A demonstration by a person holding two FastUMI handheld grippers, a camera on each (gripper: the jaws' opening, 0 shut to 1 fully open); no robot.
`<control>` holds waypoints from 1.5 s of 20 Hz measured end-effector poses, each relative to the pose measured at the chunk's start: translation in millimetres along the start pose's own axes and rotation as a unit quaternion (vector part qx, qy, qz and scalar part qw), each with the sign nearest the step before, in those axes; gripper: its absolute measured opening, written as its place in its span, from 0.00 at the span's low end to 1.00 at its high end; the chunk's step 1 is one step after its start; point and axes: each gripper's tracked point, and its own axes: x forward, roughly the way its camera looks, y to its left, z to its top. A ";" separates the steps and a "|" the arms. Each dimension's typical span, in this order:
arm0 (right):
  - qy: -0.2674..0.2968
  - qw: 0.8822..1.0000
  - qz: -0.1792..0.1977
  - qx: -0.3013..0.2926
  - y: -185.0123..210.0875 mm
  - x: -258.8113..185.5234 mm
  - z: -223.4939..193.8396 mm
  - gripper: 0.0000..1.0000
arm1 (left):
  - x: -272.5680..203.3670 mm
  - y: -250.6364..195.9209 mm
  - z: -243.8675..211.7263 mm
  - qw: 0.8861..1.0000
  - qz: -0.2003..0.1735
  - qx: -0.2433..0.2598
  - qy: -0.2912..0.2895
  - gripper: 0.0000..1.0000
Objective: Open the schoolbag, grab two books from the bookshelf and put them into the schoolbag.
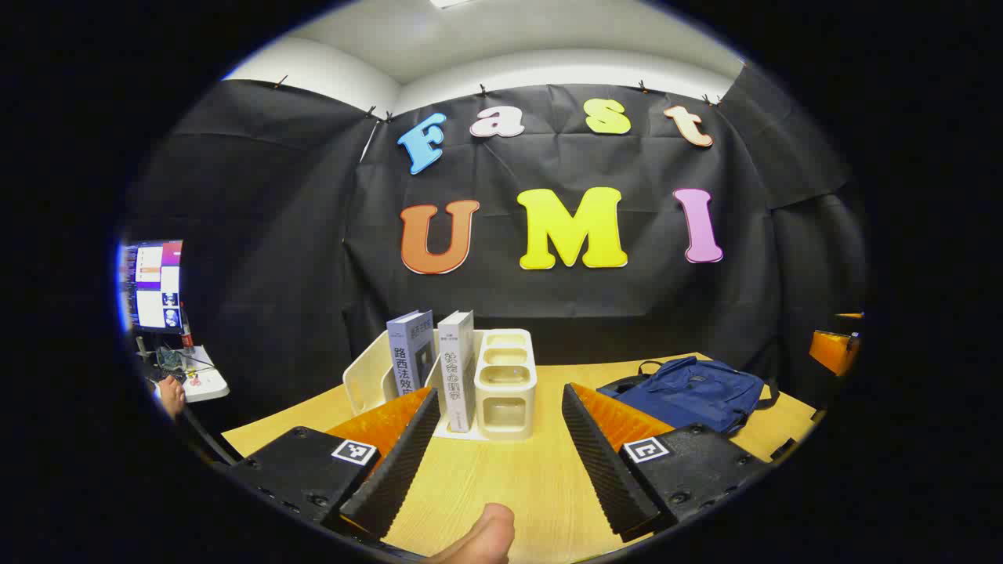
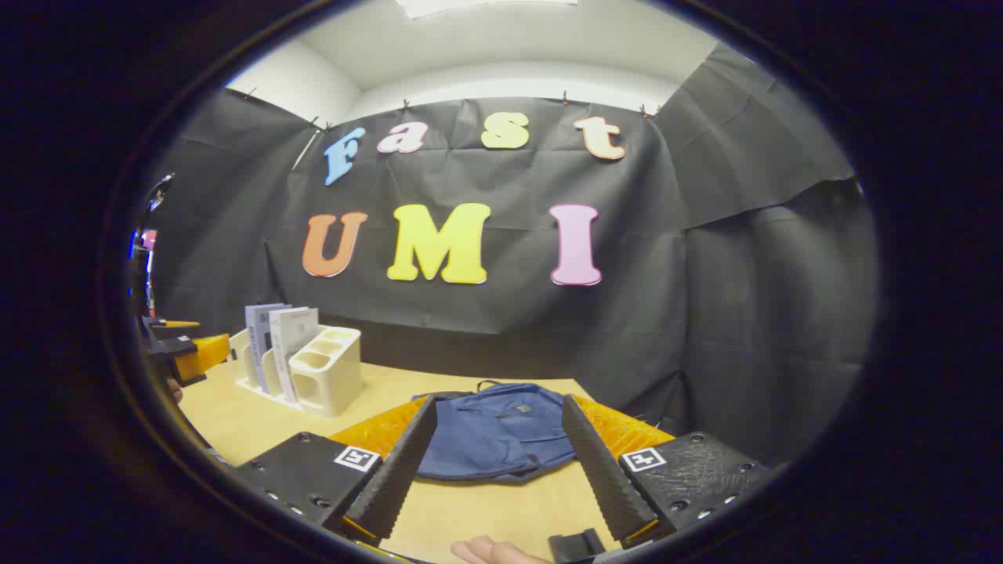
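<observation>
Start pose, schoolbag shut.
Both grippers released: right gripper w/ bag dead ahead, left gripper facing books; best pinched zip pull first, bag steadied.

navy blue fabric schoolbag, cream plastic bookshelf, two upright books with grey-blue and pale grey spines, light yellowish wood table

Left gripper view: low over pale wooden table, facing cream plastic bookshelf nearby. Right gripper view: facing flat navy fabric schoolbag. Shared: table, bookshelf, schoolbag.
</observation>
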 end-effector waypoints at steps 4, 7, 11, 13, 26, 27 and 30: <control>0.012 1.000 0.021 -0.011 38.9 -9.0 -2.6 0.95 | -4.6 25.1 2.5 1.000 0.007 0.017 -0.002 0.98; 0.012 1.000 0.012 -0.009 47.9 -13.2 2.5 0.93 | -5.3 30.8 -1.4 1.000 0.006 0.016 0.008 0.98; 0.017 1.000 0.005 -0.014 55.8 -14.4 0.8 0.95 | -7.7 37.9 1.9 1.000 0.001 0.001 0.008 0.98; 0.021 1.000 0.008 -0.022 60.9 -13.5 -1.6 0.97 | -8.1 39.1 3.0 1.000 0.000 0.005 0.005 0.98; 0.059 0.993 0.005 -0.099 72.4 36.3 -51.8 0.95 | 4.4 43.3 -7.6 1.000 0.001 0.024 0.012 0.98; 0.069 0.992 0.010 -0.105 77.2 45.3 -60.2 0.95 | 4.3 44.4 -8.5 1.000 0.002 0.023 0.013 0.98; 0.108 0.986 0.021 -0.124 92.5 76.1 -90.6 0.98 | 6.9 47.2 -7.9 1.000 0.002 0.023 0.008 0.98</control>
